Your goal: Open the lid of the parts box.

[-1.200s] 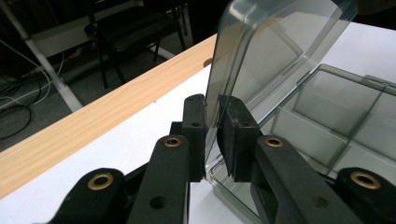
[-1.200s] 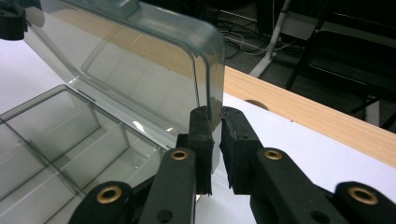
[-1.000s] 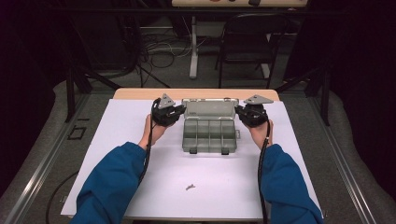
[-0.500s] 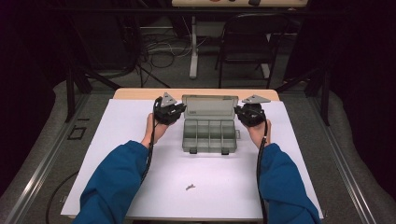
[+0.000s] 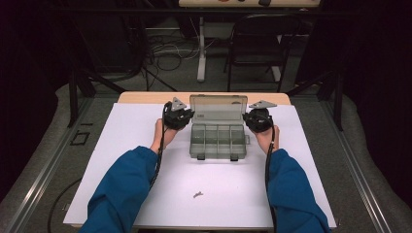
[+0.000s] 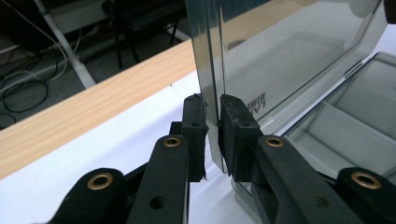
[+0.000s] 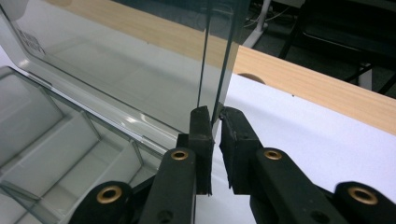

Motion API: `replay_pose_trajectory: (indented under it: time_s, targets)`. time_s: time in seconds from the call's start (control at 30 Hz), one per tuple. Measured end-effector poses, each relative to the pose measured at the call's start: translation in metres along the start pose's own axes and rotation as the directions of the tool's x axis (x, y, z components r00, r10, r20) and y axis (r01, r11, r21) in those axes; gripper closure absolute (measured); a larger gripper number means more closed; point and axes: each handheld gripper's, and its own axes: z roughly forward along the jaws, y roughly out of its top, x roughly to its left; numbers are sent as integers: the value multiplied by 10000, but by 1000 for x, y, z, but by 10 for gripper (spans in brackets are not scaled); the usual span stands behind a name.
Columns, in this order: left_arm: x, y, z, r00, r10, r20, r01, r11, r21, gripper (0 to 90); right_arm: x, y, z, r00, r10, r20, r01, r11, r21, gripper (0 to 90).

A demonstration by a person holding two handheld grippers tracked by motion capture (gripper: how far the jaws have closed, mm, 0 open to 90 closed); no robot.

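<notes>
This looks like a lab or recording room set up for trials. A wooden bench [image 5: 145,97] covered by a white sheet [image 5: 126,145] stands on grey carpet. Behind the bench are loose cables [image 5: 165,48], a white stand leg [image 5: 200,53], a black chair [image 5: 257,43] and dark curtained walls.

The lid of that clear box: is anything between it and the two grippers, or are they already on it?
Nothing visible stands between. The left gripper pinches one side edge of the upright lid, the right gripper the other, with the box open below on the white sheet.
</notes>
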Motion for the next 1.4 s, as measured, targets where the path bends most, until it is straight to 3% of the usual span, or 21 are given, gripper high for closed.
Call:
replay_pose_trajectory:
  time_s: [0.37,0.47,0.57,0.77,0.9,0.93,1.17,1.4]
  targets:
    - [-3,-3,10,9990,-63,-448,71,9998,191,775,1,-4,9,9999,-35,162,31,9997,247,793]
    - [-3,-4,10,9985,-121,-527,131,9998,180,737,0,-4,9,9999,-6,114,3,9997,261,739]
    - [0,-4,8,9984,-257,-508,261,9996,65,634,-1,-4,5,9999,87,65,-88,9999,99,677]
    - [3,-4,3,9985,-467,-283,476,9983,346,386,-3,-3,-5,9995,192,-241,-190,9998,101,523]
    - [1,-5,-7,9986,-515,-88,517,9984,239,267,-5,-5,-16,9978,137,-651,-125,9997,187,423]
    - [0,-6,-11,9990,-450,45,450,9988,168,225,-4,-6,-17,9972,136,-730,-138,9999,-14,402]
    - [-5,-13,-45,9994,-6,346,10,9999,-125,132,3,-17,-43,9936,-168,-1117,162,9998,-68,194]
    - [-16,-32,-83,9977,315,596,-292,9988,-400,82,15,-26,-67,9858,-608,-1567,592,9981,-150,139]
